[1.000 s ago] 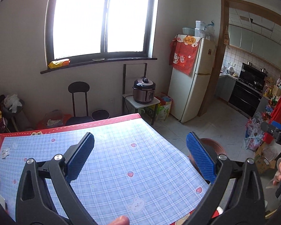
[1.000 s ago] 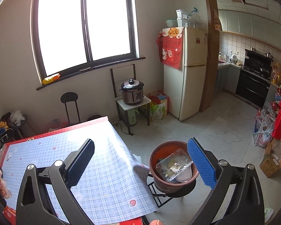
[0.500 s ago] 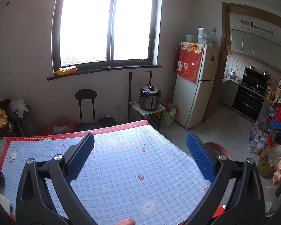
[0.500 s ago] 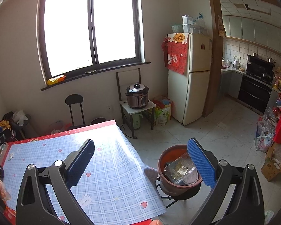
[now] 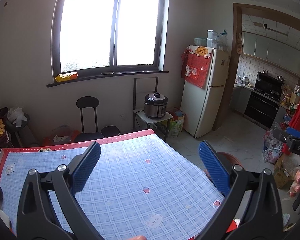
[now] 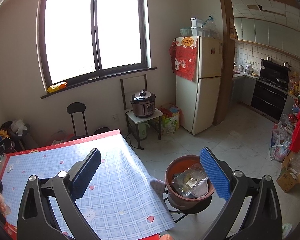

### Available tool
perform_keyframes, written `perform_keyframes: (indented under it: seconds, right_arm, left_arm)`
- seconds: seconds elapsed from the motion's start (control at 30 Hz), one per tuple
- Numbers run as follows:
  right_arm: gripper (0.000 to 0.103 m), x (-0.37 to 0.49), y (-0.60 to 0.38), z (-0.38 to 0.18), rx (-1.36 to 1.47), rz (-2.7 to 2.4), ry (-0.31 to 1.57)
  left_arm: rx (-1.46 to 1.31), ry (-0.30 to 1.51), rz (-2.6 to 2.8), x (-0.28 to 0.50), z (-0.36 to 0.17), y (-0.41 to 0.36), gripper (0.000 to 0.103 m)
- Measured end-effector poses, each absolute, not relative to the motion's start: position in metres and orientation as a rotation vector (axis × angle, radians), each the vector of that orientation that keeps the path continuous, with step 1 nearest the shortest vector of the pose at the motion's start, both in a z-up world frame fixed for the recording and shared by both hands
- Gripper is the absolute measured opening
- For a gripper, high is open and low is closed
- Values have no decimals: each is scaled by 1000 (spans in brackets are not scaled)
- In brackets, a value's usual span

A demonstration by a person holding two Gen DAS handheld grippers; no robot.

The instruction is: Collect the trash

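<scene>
The left gripper (image 5: 149, 167) is held above the bench (image 5: 130, 180) with its jaws spread wide apart; nothing is gripped between them. The right gripper (image 6: 150, 170) is likewise held fully spread and empty, and is positioned over the bench's right edge, with one blue pad (image 6: 215, 175) seen in front of the bucket (image 6: 173, 186).

The bench is covered by a blue checked cloth (image 6: 114, 186) with a red border. The cloth overhangs the right edge of the bench. Two small white scraps (image 5: 10, 168) are seen lying near the far left corner of the bench. The rest of the cloth surface is seen bare in both views.

The reddish-brown bucket is placed on a black stand (image 6: 190, 210) on the floor, just beside the right edge of the bench. The collected trash is located inside it: a clear plastic wrapper (image 6: 189, 180) lies on top, and a pale rounded item (image 6: 200, 193) is seen beneath it. In the left wrist view, only the rim of the bucket is visible behind the gripper.

Further away, a black chair (image 5: 88, 118) stands beyond the far edge of the bench. A pressure cooker (image 6: 143, 104) is placed on a small white stand, and a refrigerator (image 6: 202, 92) is located beside the kitchen doorway.
</scene>
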State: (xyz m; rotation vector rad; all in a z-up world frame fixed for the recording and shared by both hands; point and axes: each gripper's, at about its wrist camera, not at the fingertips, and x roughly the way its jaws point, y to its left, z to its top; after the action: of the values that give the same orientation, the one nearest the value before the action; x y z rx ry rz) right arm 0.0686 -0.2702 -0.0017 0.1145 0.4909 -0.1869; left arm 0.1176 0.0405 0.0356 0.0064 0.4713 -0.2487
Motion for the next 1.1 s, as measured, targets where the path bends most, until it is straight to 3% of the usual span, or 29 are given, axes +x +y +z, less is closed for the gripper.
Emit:
perform_keyframes:
  seconds: [1.1]
  right_arm:
    - [98, 58, -280, -3, 134, -210, 499]
  left_arm:
    - [13, 484, -260, 121, 32, 36, 97]
